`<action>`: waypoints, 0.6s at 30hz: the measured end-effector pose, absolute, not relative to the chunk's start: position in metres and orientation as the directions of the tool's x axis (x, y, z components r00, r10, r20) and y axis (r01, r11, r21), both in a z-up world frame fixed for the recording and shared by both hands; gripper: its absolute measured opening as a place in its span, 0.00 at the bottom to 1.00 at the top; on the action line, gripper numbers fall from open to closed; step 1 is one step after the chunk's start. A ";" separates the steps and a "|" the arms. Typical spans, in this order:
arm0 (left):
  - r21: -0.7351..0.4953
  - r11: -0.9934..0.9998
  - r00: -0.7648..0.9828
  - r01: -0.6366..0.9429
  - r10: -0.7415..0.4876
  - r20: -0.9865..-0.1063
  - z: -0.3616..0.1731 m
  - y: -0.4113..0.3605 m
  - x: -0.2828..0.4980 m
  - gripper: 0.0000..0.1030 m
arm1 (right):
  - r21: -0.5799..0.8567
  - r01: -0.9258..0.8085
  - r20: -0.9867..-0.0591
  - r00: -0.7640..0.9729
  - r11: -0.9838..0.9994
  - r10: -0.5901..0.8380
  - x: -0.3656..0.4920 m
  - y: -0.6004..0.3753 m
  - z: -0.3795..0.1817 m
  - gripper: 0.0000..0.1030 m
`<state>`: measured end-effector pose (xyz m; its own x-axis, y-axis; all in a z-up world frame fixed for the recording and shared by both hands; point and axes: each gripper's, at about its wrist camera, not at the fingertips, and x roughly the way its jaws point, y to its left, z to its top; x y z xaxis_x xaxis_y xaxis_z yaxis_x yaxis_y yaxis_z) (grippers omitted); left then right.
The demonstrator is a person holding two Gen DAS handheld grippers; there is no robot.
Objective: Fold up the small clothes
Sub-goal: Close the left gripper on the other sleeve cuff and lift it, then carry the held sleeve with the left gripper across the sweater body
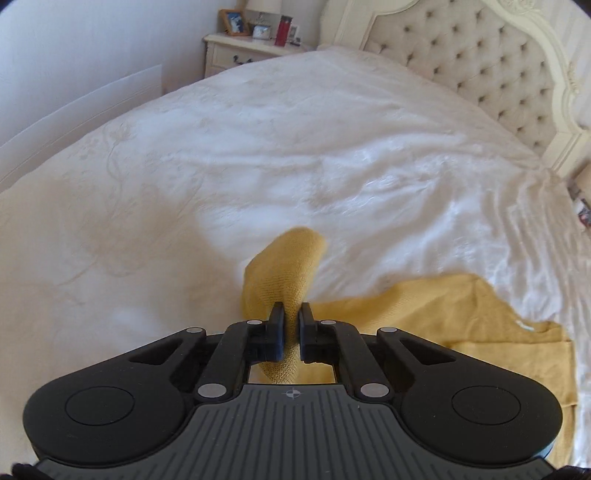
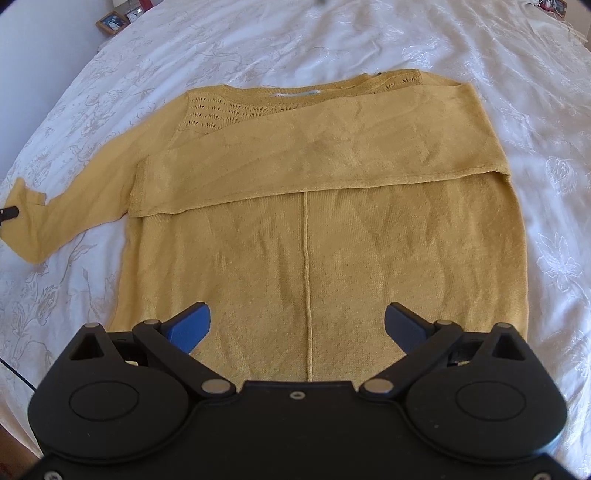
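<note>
- Left gripper point(image 1: 291, 314) is clamped on the sleeve point(image 1: 284, 266) of the jumper point(image 2: 306, 221); its dark pads pinch the yellow knit near the cuff, and the cloth stands up in a rounded fold beyond the tips.
- More of the sleeve shows below the pads, in the gap behind them.
- Right gripper point(image 2: 297, 325) hangs over the near hem of the jumper with its jaws spread wide and nothing between them; one blue pad sits on each side of the centre seam point(image 2: 306, 258).
- Whether its tips touch the knit cannot be told.
- From the right wrist view, the jumper lies flat on the bedspread point(image 2: 517, 110), neck at the far end, hem near.
- One sleeve is already folded across the chest, lying as a wide band from the right shoulder toward the left side.
- Open lace knit shows at the far left shoulder, just beside the neckline and its label point(image 2: 295, 95).
- The other sleeve stretches out to the left, and a dark tip of the left gripper shows at its cuff at the left edge of that view.
- Far off in the left wrist view stand a tufted headboard point(image 1: 480, 74) and a nightstand point(image 1: 236, 51) bearing a picture frame point(image 1: 233, 22) and a red bottle point(image 1: 282, 31).
</note>
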<state>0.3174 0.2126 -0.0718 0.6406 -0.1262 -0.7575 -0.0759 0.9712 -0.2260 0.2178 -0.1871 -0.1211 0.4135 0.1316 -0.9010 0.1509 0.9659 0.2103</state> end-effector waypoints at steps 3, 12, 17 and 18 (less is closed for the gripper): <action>-0.272 0.962 0.685 0.000 -0.198 -0.702 -0.047 0.172 0.319 0.07 | 0.226 0.135 -0.897 0.415 0.965 0.152 0.219 -0.192 -0.121 0.98; -0.345 0.913 0.652 0.216 -0.398 -0.645 -0.041 0.009 0.335 0.08 | 0.263 0.138 -0.883 0.433 0.955 0.180 0.214 -0.222 -0.116 0.98; -0.259 0.936 0.623 0.238 -0.351 -0.699 -0.067 -0.031 0.313 0.42 | 0.248 0.113 -0.878 0.445 0.962 0.174 0.216 -0.236 -0.111 0.98; -0.255 0.939 0.614 0.232 -0.345 -0.710 -0.074 -0.029 0.307 0.44 | 0.249 0.113 -0.879 0.444 0.962 0.175 0.217 -0.238 -0.111 0.98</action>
